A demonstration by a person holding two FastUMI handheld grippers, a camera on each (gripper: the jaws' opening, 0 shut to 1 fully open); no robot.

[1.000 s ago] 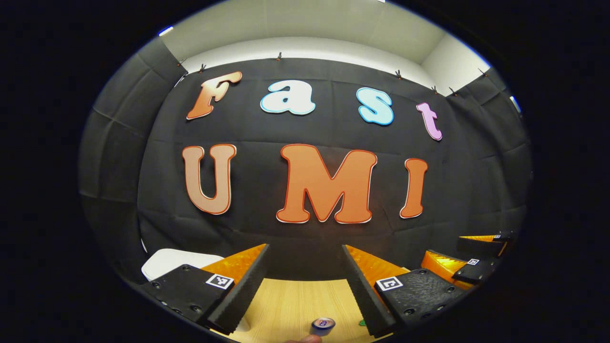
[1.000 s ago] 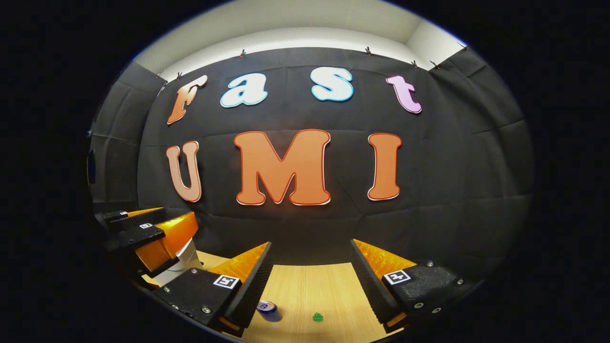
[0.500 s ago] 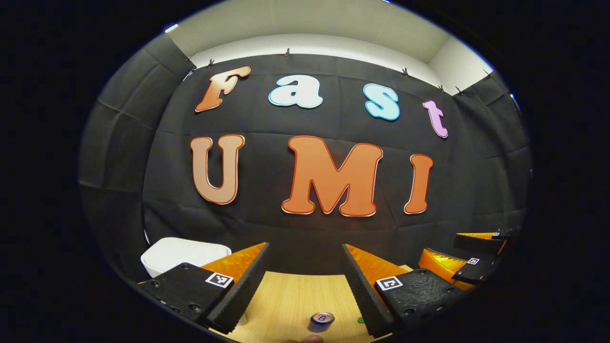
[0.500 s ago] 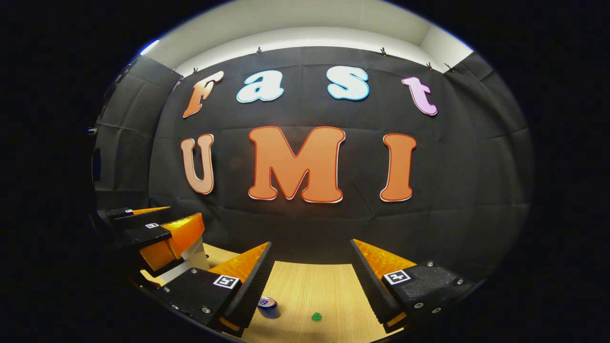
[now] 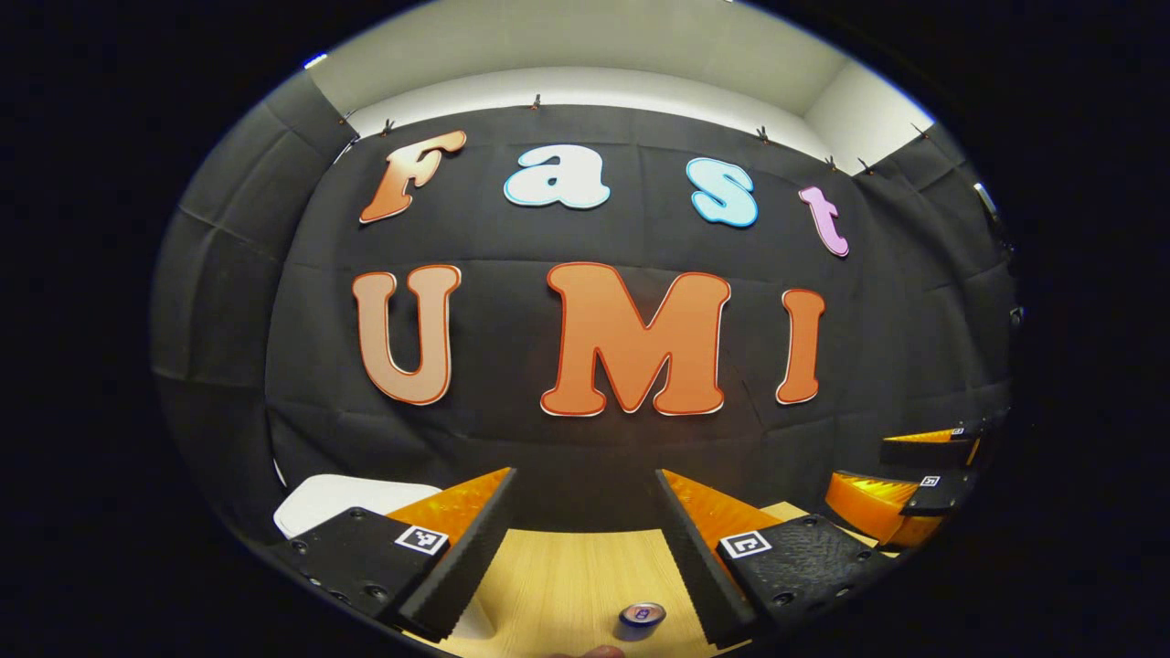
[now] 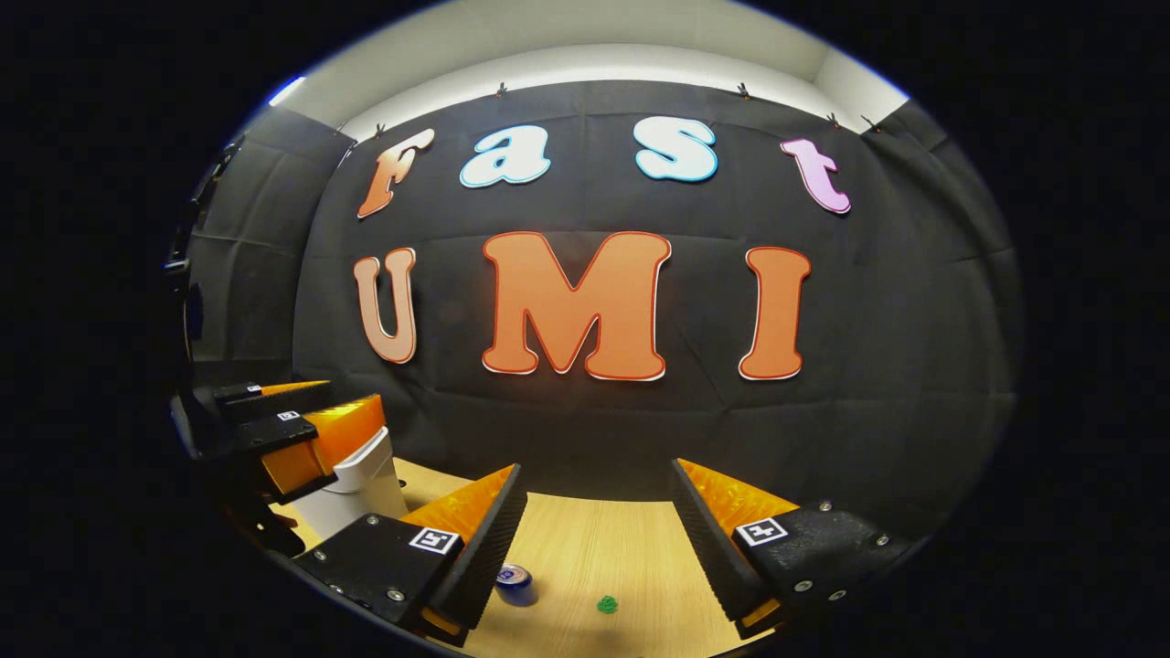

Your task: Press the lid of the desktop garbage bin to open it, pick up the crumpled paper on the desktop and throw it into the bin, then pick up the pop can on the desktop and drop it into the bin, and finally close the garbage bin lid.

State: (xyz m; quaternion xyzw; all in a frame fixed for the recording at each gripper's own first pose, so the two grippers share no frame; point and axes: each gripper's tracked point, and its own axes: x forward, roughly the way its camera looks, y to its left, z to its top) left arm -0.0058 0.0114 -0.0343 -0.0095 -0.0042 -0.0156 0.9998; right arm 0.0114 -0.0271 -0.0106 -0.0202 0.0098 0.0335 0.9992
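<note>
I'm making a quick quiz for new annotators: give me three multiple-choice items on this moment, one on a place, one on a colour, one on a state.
1. Where does the pop can stand?
A. on the wooden desktop
B. on the garbage bin
C. in a claw

2. What colour is the garbage bin?
A. red
B. white
C. green

3. How do the right claw jaws stand?
A. shut on the can
B. shut on nothing
C. open, holding nothing

Key: 1 A, the can sits upright on the wood; 2 B, its body and lid are white; 3 C, a wide gap shows bare desktop between the fingers.
</note>
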